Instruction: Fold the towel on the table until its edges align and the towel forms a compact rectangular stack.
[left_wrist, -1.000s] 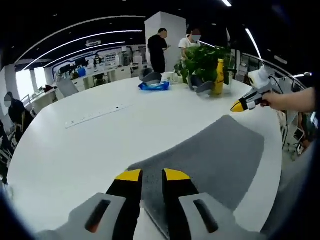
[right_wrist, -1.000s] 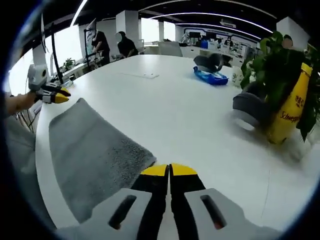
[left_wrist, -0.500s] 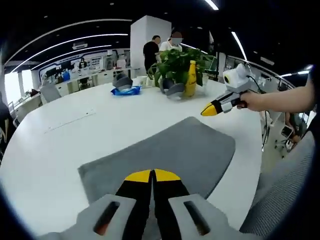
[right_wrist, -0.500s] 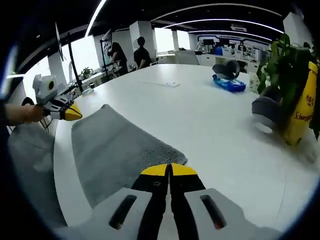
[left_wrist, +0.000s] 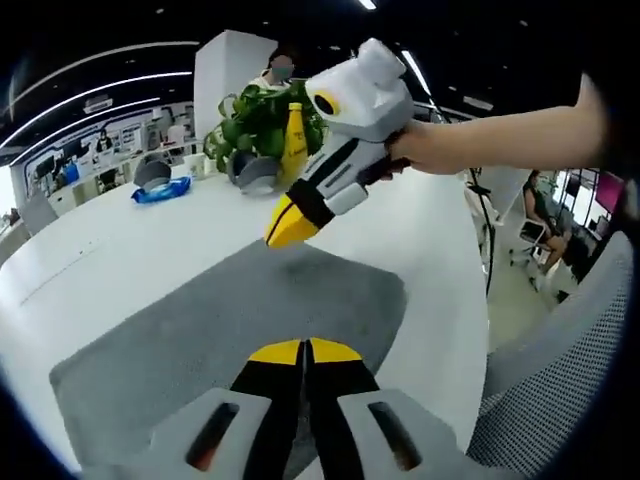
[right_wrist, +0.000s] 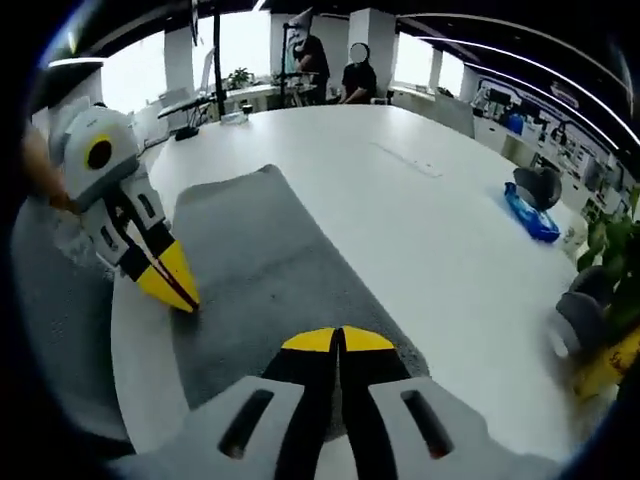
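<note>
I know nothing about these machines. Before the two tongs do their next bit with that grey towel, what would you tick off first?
1. Towel lies flat on the white table: ok.
2. Left tongs shut over the towel's near edge: ok; whether they pinch cloth, cannot tell.
3. Right tongs shut over their end of the towel: ok; grip on cloth, cannot tell.
4. Towel edges lined up in a fold: not ok, it is still spread out.
5. Yellow bottle and plant stand clear of the towel: ok.

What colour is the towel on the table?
Plain grey, no pattern. The towel shows best in the right gripper view, lying on the white table.
</note>
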